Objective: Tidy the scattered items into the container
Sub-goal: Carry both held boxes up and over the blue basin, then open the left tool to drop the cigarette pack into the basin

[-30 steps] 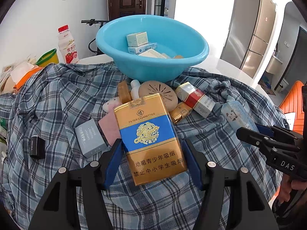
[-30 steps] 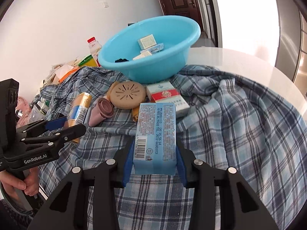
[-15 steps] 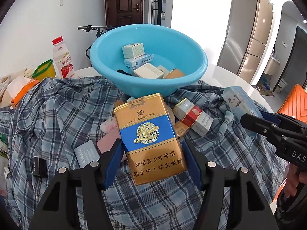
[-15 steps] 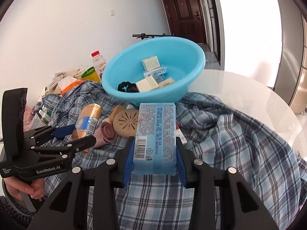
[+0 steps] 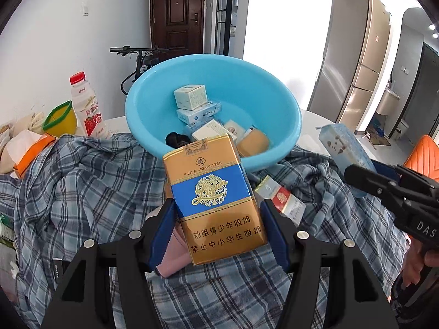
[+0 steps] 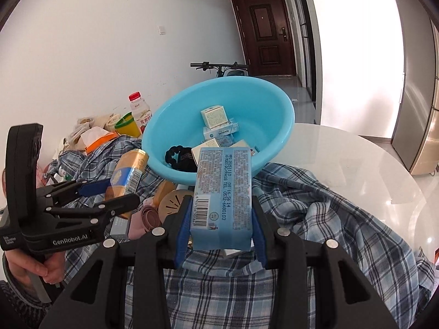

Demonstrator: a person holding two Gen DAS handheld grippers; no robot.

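With the round light-blue plastic basin (image 5: pixel 285 109) as landmark: left of it stood a red-capped white drink bottle (image 5: pixel 86 104). In front of it, above the blue-grey plaid cloth (image 5: pixel 82 186), the left gripper (image 5: pixel 216 219) was clamped on a gold-and-blue cardboard cigarette pack (image 5: pixel 214 194). To the right, the right gripper (image 6: pixel 221 224) was closed tight on a pale-blue plastic-wrapped packet (image 6: pixel 223 189), probably tissues. About 6 small boxes lay inside the basin.
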